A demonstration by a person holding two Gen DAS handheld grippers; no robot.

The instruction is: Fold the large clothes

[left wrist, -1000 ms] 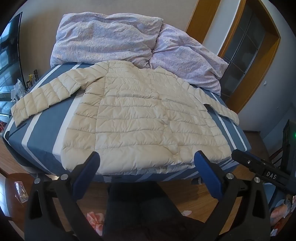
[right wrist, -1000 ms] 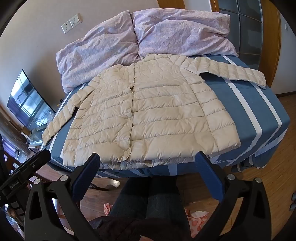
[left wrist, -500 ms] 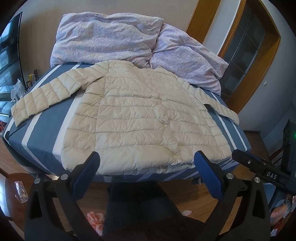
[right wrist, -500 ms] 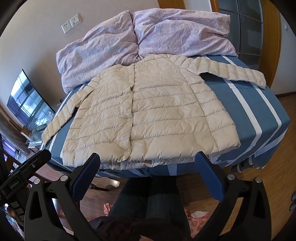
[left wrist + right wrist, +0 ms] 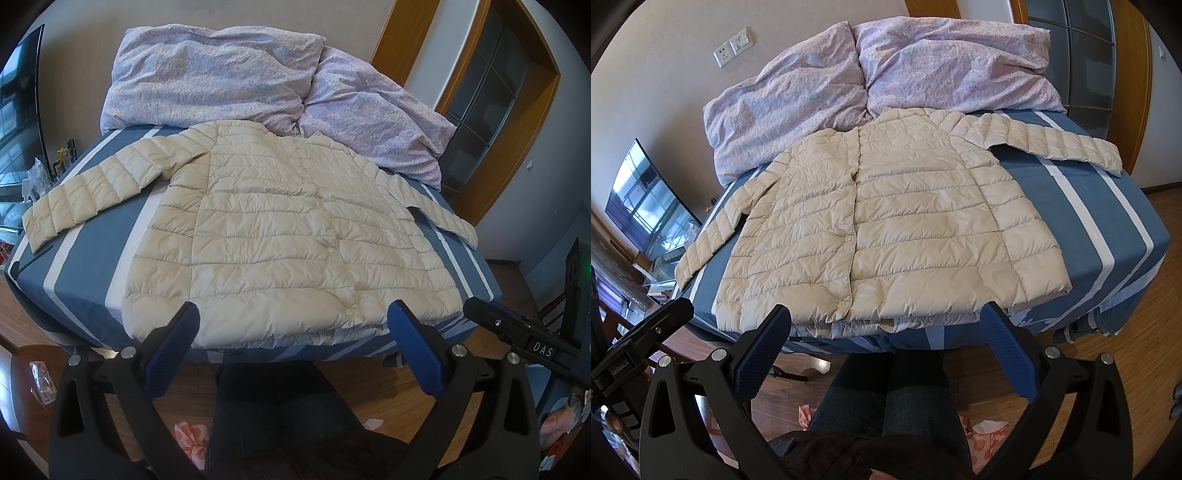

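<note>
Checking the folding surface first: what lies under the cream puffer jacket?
The jacket lies flat on a blue sheet with white stripes. Lilac bedding sits behind its collar. Anything beneath its body is covered.

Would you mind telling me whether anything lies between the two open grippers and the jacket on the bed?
Nothing visible does. The jacket lies flat and uncovered; left gripper and right gripper face its hem across open space.

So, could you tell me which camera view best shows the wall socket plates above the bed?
The right wrist view: the white wall socket plates sit unobstructed on the beige wall, above the lilac crumpled duvet. The left wrist view shows none of them; there, only bare wall appears above the bedding.
</note>
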